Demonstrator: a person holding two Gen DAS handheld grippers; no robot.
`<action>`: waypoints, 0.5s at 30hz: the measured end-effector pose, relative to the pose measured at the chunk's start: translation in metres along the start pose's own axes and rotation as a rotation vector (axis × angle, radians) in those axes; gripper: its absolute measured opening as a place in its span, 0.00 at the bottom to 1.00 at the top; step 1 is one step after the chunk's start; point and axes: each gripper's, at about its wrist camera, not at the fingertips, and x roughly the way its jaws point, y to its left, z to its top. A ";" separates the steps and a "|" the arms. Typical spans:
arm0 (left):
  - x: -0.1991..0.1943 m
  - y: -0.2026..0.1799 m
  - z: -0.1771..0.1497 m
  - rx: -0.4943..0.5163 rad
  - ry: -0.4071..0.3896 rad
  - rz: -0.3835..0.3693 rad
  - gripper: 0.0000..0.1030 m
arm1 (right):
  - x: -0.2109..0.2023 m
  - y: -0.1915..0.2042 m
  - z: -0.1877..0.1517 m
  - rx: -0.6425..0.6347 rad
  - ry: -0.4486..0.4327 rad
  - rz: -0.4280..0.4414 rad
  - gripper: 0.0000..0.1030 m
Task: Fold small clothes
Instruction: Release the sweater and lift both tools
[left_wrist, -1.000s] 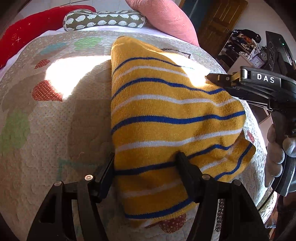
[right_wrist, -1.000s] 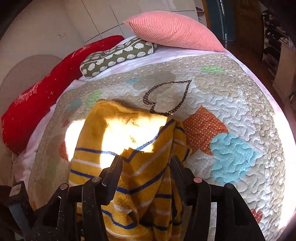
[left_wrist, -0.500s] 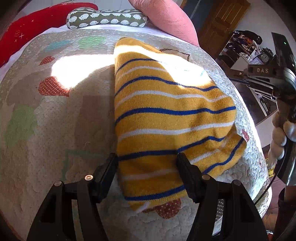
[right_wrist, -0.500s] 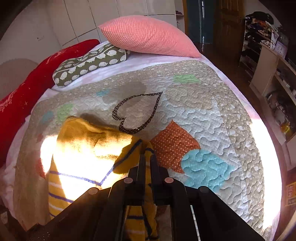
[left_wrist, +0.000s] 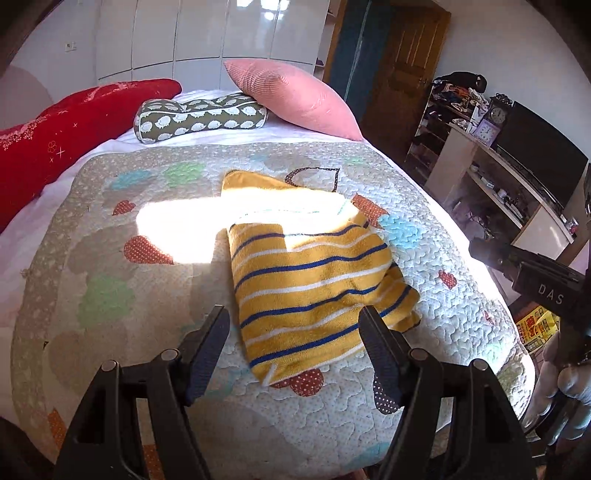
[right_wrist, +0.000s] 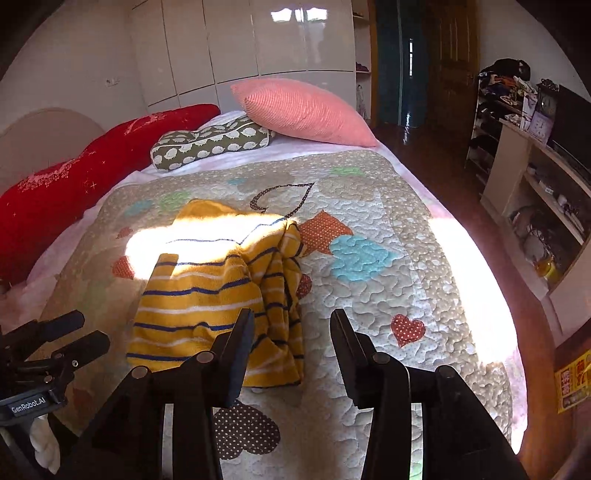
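A yellow garment with blue and white stripes (left_wrist: 306, 280) lies folded on the quilted bedspread (left_wrist: 110, 295), partly in a bright patch of sun. It also shows in the right wrist view (right_wrist: 207, 295). My left gripper (left_wrist: 295, 332) is open and empty, held above the near edge of the garment. My right gripper (right_wrist: 291, 339) is open and empty, just right of the garment's near right corner. Each gripper shows in the other's view, the right one (left_wrist: 539, 280) and the left one (right_wrist: 55, 347).
A pink pillow (left_wrist: 291, 99), a green patterned bolster (left_wrist: 199, 118) and a red cushion (left_wrist: 55, 133) lie at the head of the bed. Shelves and a desk (left_wrist: 498, 177) stand to the right, past the bed's edge. A wooden door (left_wrist: 399, 62) is behind.
Both grippers have pulled back and up from the garment. The right gripper, shut half a second ago, has opened. The garment lies still on the bed.
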 end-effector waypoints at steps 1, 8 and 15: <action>-0.002 0.002 0.001 0.001 -0.003 -0.007 0.71 | -0.008 0.001 0.005 0.004 -0.024 0.006 0.46; 0.006 0.027 -0.004 -0.056 -0.002 0.064 0.71 | 0.015 0.020 0.010 -0.026 0.026 0.013 0.63; 0.015 0.049 -0.029 -0.059 0.036 0.218 0.71 | 0.044 0.022 -0.026 0.029 0.045 0.084 0.63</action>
